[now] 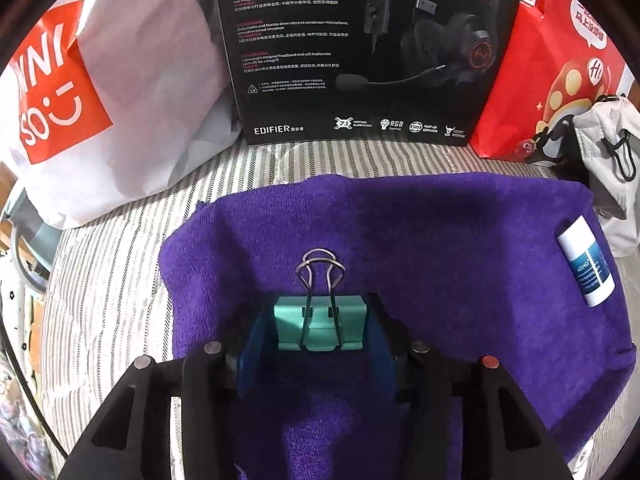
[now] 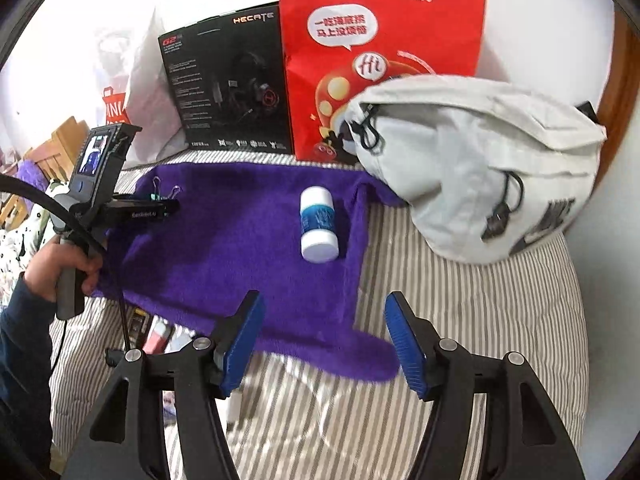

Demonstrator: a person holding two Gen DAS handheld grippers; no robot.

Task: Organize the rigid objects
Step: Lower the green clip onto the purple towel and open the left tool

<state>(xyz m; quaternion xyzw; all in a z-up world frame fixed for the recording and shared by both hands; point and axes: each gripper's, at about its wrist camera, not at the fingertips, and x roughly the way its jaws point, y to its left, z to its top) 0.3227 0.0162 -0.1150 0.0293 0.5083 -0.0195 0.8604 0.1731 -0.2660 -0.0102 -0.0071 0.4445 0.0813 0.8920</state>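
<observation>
Left gripper [image 1: 319, 330]: blue pads closed against both sides of a teal binder clip [image 1: 320, 326], which sits squarely between them, wire handles pointing toward 12 o'clock. The clip is above a purple towel [image 1: 440, 240]; contact with the towel cannot be confirmed.

Right gripper [image 2: 325, 336]: jaws spread wide, nothing between the pads. It hangs over the near edge of the towel where the striped bedcover [image 2: 460, 320] begins.

In the right wrist view, a white bottle with a blue label [image 2: 318, 224] lies on its side on the towel at 12 o'clock from the right gripper, well apart from it. At 9 o'clock, a hand [image 2: 56, 268] grips the left tool's handle.

Beyond the towel: a black headset box [image 1: 360, 52] at 12 o'clock, a red paper bag [image 2: 380, 60] beside it, a white drawstring bag [image 2: 480, 160] at 2 o'clock.
</observation>
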